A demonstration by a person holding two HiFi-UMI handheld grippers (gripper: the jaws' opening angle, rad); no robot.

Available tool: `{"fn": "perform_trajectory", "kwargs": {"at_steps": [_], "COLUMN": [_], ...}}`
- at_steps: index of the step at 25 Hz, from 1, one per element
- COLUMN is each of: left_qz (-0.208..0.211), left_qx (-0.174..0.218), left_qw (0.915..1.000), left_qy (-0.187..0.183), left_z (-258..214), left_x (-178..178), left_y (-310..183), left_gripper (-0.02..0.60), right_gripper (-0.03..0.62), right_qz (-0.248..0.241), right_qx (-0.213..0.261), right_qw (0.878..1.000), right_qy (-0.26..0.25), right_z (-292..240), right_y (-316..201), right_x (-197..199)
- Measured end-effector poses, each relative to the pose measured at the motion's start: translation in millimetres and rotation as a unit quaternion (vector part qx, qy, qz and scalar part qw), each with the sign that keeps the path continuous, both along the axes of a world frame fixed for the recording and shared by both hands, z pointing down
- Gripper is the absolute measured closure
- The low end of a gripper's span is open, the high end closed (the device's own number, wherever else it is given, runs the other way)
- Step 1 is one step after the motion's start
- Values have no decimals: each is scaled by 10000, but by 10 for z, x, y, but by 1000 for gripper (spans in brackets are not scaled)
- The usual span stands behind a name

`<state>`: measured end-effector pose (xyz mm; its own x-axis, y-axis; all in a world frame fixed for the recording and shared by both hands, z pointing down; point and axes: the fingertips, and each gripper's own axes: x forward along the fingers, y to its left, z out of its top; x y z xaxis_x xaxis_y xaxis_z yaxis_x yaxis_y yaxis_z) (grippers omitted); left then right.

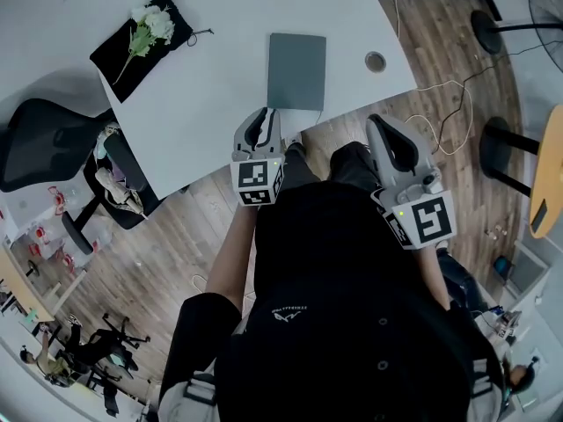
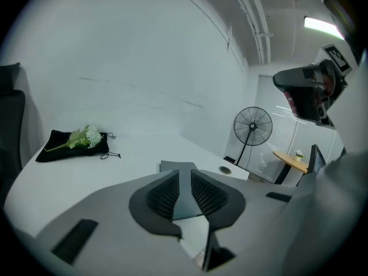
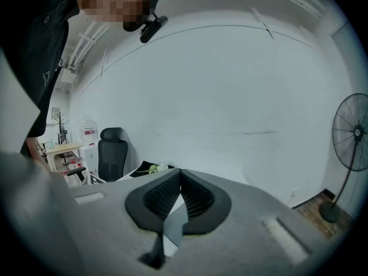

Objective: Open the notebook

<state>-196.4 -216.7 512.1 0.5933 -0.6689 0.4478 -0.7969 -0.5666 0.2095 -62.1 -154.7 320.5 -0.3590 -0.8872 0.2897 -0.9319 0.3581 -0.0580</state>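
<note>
A closed grey notebook lies flat near the front edge of the white table. My left gripper hovers at that edge, just short of the notebook's near left corner. Its jaws stand a narrow gap apart and hold nothing. In the left gripper view the notebook shows through that gap, beyond the left gripper. My right gripper hangs off the table to the right, over the wooden floor. In its own view the right gripper has its tips touching, with nothing in it.
A black cloth with white flowers lies at the table's far left. A round cable hole sits right of the notebook. A black office chair stands left. Cables and a fan occupy the floor at right.
</note>
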Motion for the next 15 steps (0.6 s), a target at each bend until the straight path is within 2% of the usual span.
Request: {"fn": "perform_trajectory", "kwargs": {"at_steps": [10,15], "left_qz": [-214,-269], "left_qx": [-893,-1186], "left_qw": [9958,9926], "left_qy": [54,-22], "left_z": [623,859], "left_x": [34,2], "left_y": [-111,-130], "left_gripper": [510,500], "right_gripper": [589,589], "right_qz": [155,271], "right_qx": [-234,-354], "right_qw": [9995,9989], "right_qy": [148,165], "right_z": [119,187], "right_y": [7,-12], "right_x": [81,109]}}
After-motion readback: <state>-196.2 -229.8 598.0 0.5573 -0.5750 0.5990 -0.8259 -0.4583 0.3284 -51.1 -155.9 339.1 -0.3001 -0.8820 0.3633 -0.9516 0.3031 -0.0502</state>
